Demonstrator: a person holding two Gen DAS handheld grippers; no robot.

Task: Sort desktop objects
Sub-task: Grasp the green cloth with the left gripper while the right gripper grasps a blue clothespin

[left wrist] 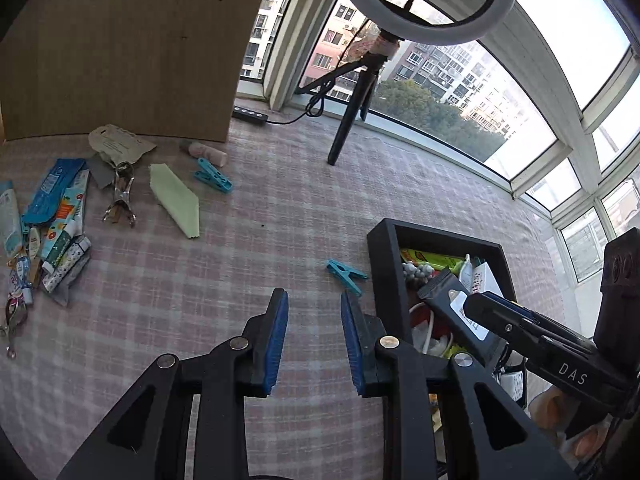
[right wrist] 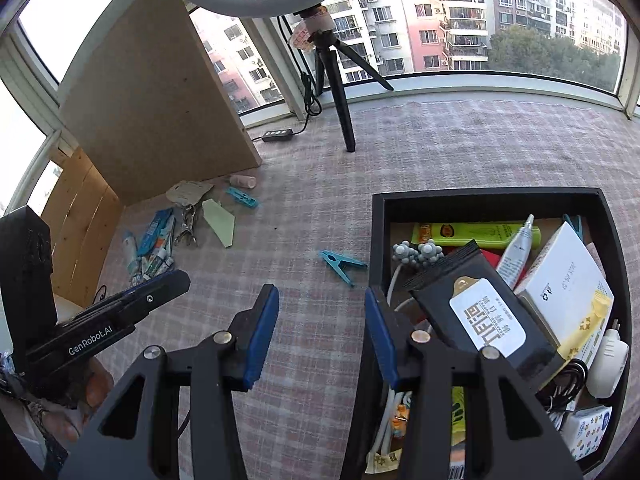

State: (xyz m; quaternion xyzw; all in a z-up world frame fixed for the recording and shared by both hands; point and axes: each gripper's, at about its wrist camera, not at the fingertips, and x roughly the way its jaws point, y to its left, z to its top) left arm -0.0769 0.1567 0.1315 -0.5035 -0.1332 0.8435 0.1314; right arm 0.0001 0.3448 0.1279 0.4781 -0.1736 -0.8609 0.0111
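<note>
My left gripper [left wrist: 314, 294] hangs open over the checked tablecloth with nothing between its blue pads. A blue clothespin [left wrist: 346, 274] lies just beyond its right finger, beside the black box [left wrist: 384, 264]. My right gripper [right wrist: 320, 290] is open and empty at the box's [right wrist: 480, 194] left wall. A black packet [right wrist: 480, 320] rests inside the box to the right of the right finger, on top of tubes, a white carton and cables. The same clothespin [right wrist: 342, 264] lies ahead of the right gripper. In the right wrist view the left gripper [right wrist: 182, 278] shows side-on at the left.
At the far left lie a second blue clothespin [left wrist: 212, 178], a green cloth [left wrist: 176, 198], a metal clip [left wrist: 120, 196], a paper tag [left wrist: 118, 144], a pink roll [left wrist: 208, 152] and a pile of tubes [left wrist: 52, 216]. Behind stand a wooden board [left wrist: 120, 48], a ring-light tripod [left wrist: 348, 120] and a power strip [left wrist: 250, 115].
</note>
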